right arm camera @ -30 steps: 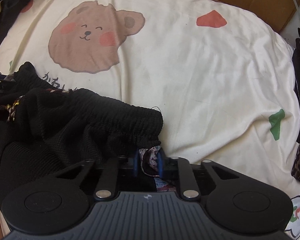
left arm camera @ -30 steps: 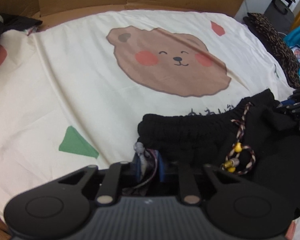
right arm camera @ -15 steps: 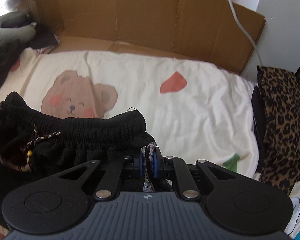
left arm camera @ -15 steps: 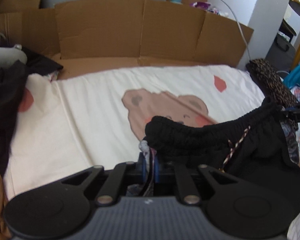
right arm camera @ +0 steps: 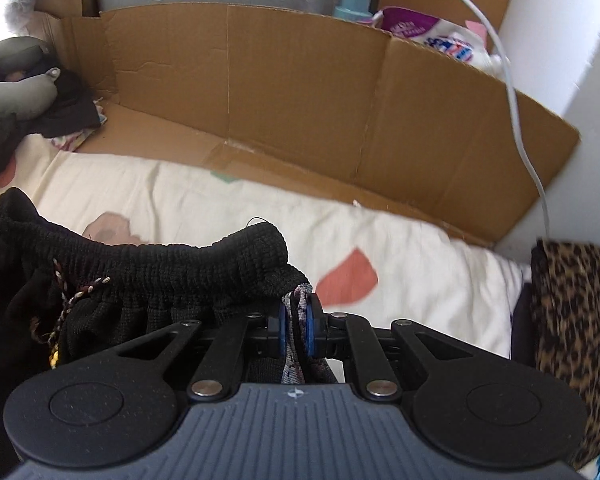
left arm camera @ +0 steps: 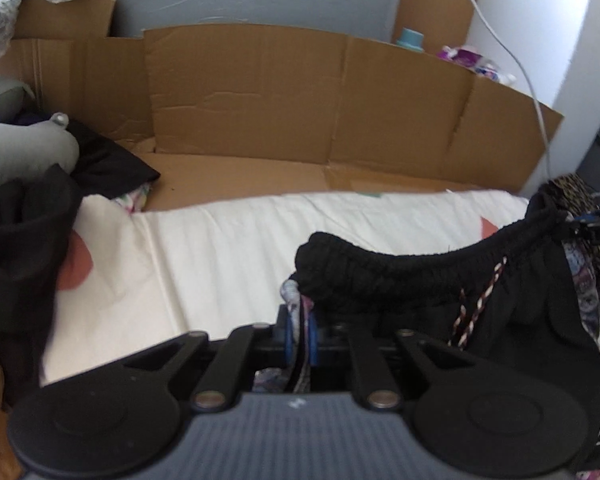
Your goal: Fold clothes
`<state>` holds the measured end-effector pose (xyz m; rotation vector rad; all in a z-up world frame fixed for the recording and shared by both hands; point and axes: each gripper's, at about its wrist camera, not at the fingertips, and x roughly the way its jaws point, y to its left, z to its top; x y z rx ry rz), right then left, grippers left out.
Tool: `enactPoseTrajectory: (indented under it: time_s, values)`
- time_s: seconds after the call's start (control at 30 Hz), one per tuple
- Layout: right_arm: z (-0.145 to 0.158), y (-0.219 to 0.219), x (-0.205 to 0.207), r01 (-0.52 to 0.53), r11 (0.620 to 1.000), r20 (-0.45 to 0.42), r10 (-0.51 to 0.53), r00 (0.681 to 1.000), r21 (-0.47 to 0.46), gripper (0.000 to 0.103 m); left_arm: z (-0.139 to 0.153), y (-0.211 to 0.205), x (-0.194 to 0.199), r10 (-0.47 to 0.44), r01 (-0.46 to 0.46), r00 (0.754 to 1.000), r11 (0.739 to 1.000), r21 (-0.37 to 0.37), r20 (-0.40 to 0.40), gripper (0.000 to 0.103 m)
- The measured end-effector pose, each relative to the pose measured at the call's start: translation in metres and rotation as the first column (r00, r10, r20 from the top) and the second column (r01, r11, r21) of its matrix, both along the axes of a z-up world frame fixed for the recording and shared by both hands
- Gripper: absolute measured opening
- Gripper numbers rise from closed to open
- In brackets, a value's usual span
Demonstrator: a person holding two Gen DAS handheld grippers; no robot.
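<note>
Black shorts (left arm camera: 420, 276) with an elastic waistband and a braided drawstring (left arm camera: 476, 304) hang stretched between my two grippers above the cream bear-print sheet (left arm camera: 220, 248). My left gripper (left arm camera: 300, 332) is shut on the waistband's left corner, with patterned inner fabric showing between the blue pads. In the right wrist view the same shorts (right arm camera: 152, 272) hang leftward, and my right gripper (right arm camera: 296, 328) is shut on the waistband's right corner. The lower part of the shorts is hidden below both cameras.
A cardboard wall (left arm camera: 300, 100) stands behind the bed. Dark clothes (left arm camera: 24, 232) and a grey cushion (left arm camera: 16, 156) pile up at the left. A leopard-print garment (right arm camera: 572, 320) lies at the right edge, beside a white cable (right arm camera: 516, 92).
Both grippers have lifted the shorts off the sheet and tilted up. The bear print has dropped almost out of sight, and the cardboard wall now fills the upper view.
</note>
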<state>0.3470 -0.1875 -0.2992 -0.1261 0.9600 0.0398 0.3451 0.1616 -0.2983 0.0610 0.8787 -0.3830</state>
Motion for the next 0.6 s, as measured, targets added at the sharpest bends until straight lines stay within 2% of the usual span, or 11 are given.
enactPoseTrajectory:
  time_s: [0.23,0.43,0.6]
  values:
    - [-0.004,0.013,0.054,-0.028,0.999,-0.010,0.028,1.000,-0.044,0.008,-0.007,0.000,0.033,0.050,-0.050,0.999,0.998,0.023,0.009,0.008]
    - [-0.017,0.025,0.089,-0.032,0.997,-0.051,0.028,0.998,-0.072,0.008,-0.011,0.000,0.063,0.074,-0.074,0.997,0.996,0.045,-0.006,0.008]
    - [-0.030,0.036,0.117,-0.036,0.994,-0.087,0.027,0.996,-0.101,0.008,-0.027,-0.001,0.087,0.100,-0.097,0.994,0.993,0.063,-0.039,0.008]
